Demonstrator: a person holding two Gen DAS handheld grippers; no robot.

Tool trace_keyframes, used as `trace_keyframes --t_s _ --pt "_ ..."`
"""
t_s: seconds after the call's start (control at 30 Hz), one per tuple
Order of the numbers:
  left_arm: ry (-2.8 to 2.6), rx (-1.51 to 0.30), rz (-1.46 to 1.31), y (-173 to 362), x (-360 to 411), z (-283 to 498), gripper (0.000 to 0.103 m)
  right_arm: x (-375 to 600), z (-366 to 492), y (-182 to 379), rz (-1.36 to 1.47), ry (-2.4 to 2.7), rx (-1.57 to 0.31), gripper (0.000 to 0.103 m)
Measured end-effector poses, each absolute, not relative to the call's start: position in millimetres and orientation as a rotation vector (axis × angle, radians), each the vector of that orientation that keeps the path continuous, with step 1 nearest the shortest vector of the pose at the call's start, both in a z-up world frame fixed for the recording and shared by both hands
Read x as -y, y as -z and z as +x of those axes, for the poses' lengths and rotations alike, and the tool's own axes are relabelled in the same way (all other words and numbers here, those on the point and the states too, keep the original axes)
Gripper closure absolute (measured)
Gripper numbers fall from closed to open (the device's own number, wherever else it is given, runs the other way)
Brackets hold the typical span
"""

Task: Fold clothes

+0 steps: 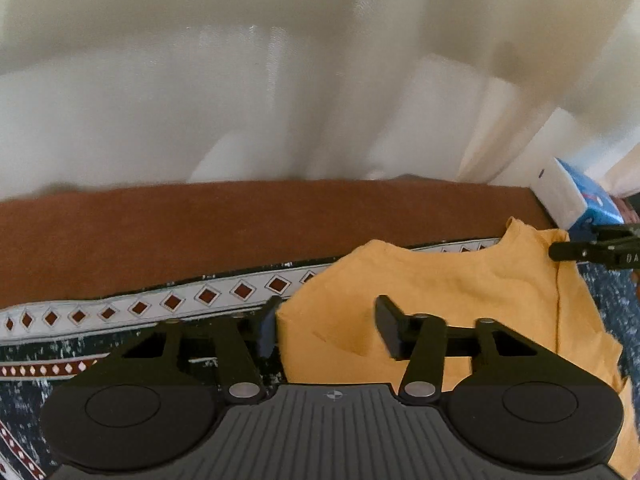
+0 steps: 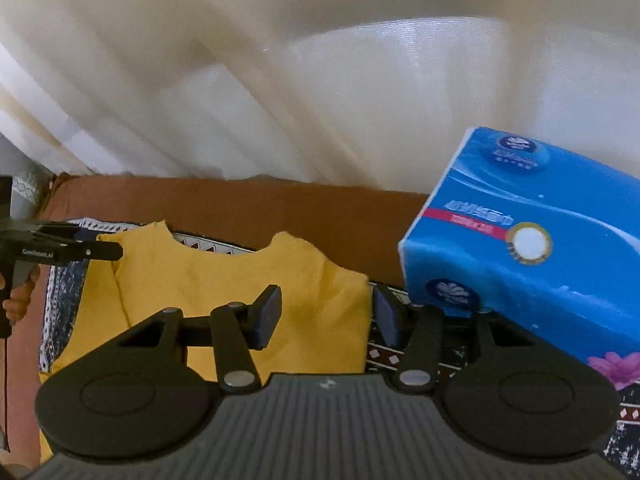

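A yellow T-shirt [image 1: 460,300] lies flat on a patterned dark cloth [image 1: 120,312], neckline toward the curtain. My left gripper [image 1: 328,328] is open, its fingers astride the shirt's left shoulder edge. My right gripper [image 2: 326,312] is open, its fingers astride the shirt's [image 2: 224,280] right shoulder edge. Each gripper shows in the other's view: the right one [image 1: 592,250] at the far right, the left one [image 2: 60,250] at the far left, held by a hand. Neither holds the fabric.
A blue tissue box [image 2: 520,232] stands close to my right gripper's right finger; it also shows in the left wrist view [image 1: 580,196]. A brown surface [image 1: 200,232] runs behind the cloth. A cream curtain [image 1: 280,80] hangs at the back.
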State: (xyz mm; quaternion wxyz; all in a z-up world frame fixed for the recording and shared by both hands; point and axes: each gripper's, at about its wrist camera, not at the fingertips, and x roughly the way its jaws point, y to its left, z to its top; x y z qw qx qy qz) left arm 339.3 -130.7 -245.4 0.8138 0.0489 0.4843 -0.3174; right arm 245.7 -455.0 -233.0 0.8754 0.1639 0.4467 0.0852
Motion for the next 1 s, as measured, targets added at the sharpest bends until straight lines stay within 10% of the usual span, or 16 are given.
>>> trace_keyframes --t_s 0.2,1.0 --pt "0.687 -1.013 0.158 242 135 337 0.100 459 253 233 0.353 -0.172 -0.945 0.091" --pt "0.795 -0.892 -0.078 151 21 125 0.099 432 28 142 0.479 -0.432 -0.793 0.094"
